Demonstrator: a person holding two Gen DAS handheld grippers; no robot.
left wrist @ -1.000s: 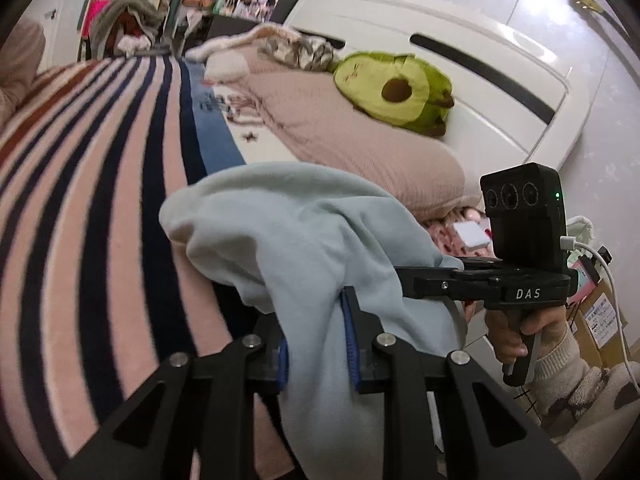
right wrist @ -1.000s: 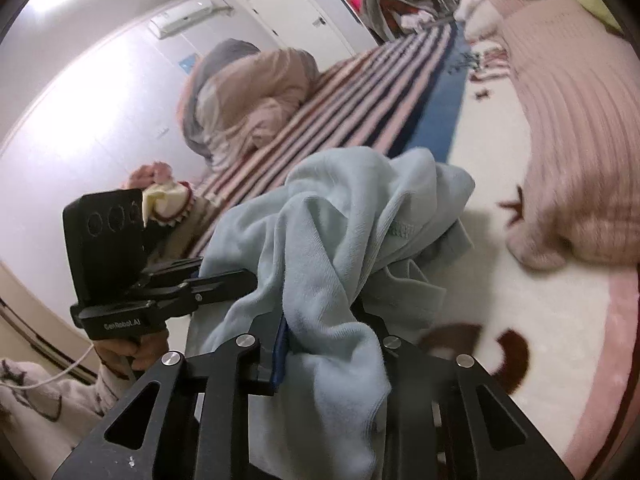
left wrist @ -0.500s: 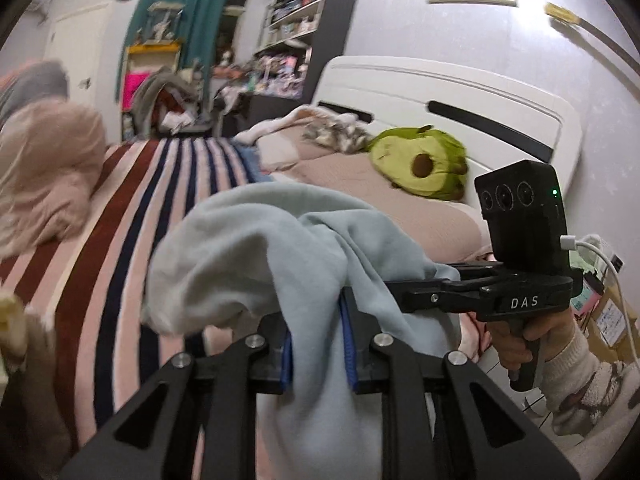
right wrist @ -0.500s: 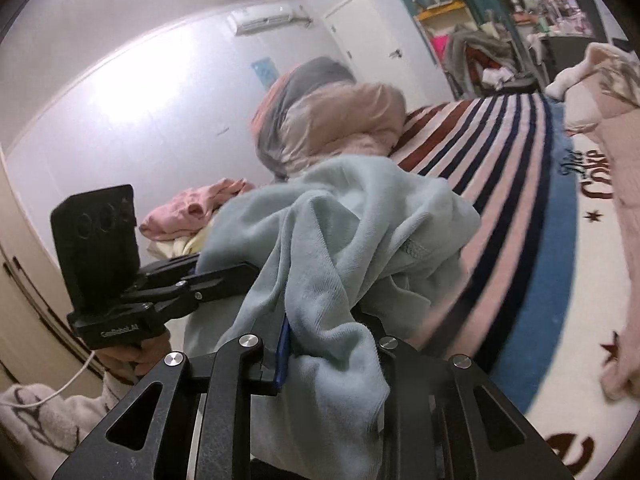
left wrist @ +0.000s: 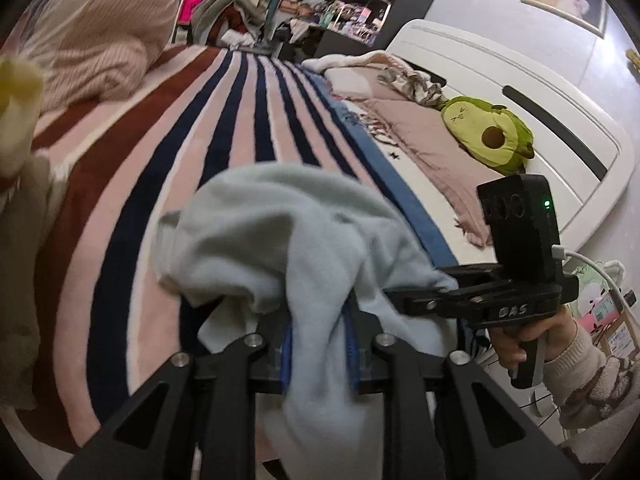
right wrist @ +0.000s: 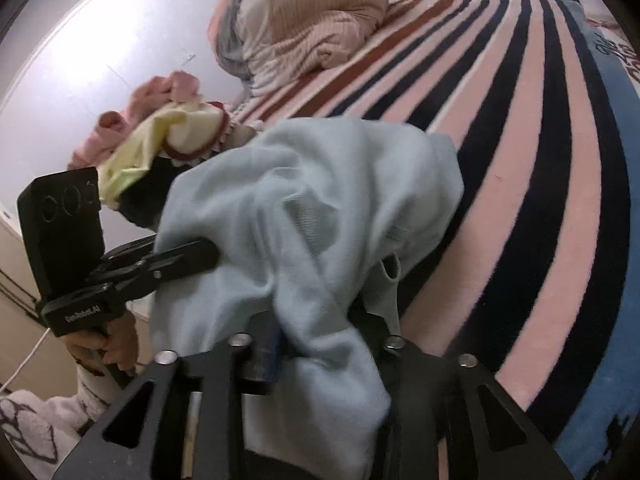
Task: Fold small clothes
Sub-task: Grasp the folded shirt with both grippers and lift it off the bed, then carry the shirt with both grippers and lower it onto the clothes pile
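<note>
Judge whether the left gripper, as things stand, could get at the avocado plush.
Probably not: the left gripper is shut on the blue garment, and the right gripper, gripping the same cloth, sits between it and the avocado plush.

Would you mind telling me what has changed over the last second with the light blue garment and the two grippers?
Both grippers swung: their views swept from the pillow side of the bed up to the far wall, then down onto the striped blanket. Nothing was taken hold of or let go. The left gripper and right gripper stay clamped on the bunched light blue garment, side by side, with it held above the blanket.
</note>
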